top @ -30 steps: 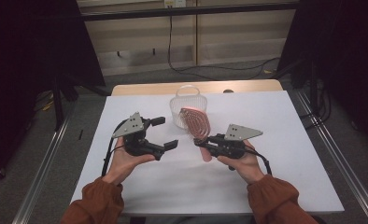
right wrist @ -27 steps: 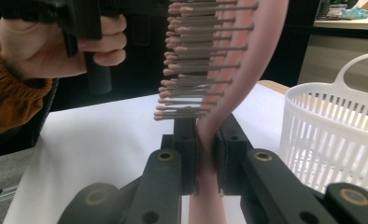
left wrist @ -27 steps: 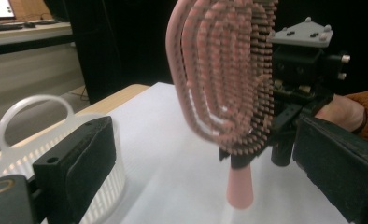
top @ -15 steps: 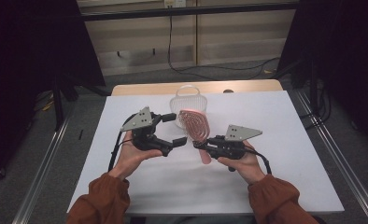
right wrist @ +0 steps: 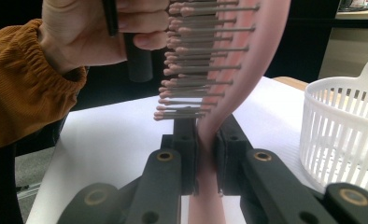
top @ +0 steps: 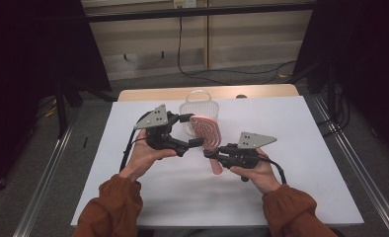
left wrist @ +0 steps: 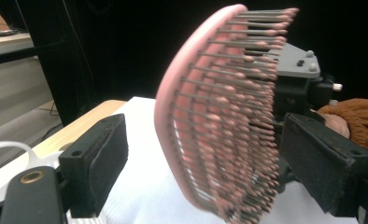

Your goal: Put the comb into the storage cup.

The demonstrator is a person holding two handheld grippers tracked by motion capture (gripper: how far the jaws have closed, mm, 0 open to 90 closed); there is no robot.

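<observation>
High view first: a pink hairbrush is held up above the white table, its handle pinched by the right gripper. Right gripper view confirms it, both black jaws pressed tight on the pink handle just below the bristles. The left gripper is spread wide, one jaw on each side of the brush head, neither seen touching it in the left gripper view. A white basket is parked just behind the brush.
</observation>
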